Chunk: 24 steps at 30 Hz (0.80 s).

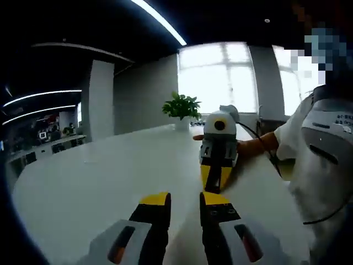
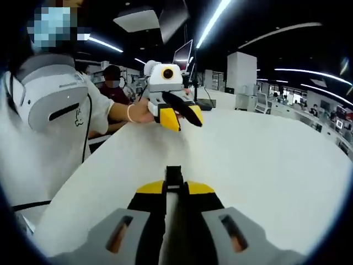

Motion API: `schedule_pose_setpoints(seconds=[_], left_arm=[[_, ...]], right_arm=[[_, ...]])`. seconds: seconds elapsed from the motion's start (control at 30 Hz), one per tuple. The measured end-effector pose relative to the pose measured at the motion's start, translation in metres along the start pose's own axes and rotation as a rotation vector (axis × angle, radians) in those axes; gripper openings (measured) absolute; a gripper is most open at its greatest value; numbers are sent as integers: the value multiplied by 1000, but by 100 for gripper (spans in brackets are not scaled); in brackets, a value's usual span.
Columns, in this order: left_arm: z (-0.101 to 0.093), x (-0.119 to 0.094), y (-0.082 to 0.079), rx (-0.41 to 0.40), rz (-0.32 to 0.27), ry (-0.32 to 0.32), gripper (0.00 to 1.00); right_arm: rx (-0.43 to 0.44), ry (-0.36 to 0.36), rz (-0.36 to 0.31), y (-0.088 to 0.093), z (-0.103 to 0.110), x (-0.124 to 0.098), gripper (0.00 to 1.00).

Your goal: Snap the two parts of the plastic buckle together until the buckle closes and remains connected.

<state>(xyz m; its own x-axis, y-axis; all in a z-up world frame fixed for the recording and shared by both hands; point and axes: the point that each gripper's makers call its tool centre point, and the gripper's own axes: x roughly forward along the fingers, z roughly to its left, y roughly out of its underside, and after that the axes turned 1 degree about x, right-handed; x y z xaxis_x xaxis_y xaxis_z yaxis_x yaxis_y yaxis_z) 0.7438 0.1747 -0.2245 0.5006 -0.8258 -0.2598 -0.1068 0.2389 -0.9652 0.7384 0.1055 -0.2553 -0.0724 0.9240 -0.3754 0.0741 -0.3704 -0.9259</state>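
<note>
Right gripper [image 2: 175, 187] clenched on black buckle part [image 2: 174, 174] — left gripper [image 1: 185, 205] released, jaws apart, above white counter [image 1: 99, 176].

White table [image 2: 265, 160]; yellow-black right gripper [image 2: 175, 190]; black buckle part [image 2: 174, 175]

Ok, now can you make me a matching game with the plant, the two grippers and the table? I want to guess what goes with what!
Things:
1. plant
2. left gripper
3. right gripper
4. table

Match each to:
A. white
B. open
C. green
D. shut on a buckle part

Pairs: 1-C, 2-B, 3-D, 4-A
</note>
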Motion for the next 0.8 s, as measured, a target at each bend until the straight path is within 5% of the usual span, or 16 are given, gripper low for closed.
schedule_pose_setpoints(seconds=[0.13, 0.47, 0.8], left_arm=[[-2, 2, 0, -32, -9, 35, 20], [12, -1, 1, -52, -11, -23, 20], [18, 6, 6, -63, 17, -41, 20]], right_arm=[[2, 9, 2, 1, 0, -1, 12], [-10, 5, 2, 2, -10, -4, 12], [28, 54, -34, 2, -50, -16, 12]])
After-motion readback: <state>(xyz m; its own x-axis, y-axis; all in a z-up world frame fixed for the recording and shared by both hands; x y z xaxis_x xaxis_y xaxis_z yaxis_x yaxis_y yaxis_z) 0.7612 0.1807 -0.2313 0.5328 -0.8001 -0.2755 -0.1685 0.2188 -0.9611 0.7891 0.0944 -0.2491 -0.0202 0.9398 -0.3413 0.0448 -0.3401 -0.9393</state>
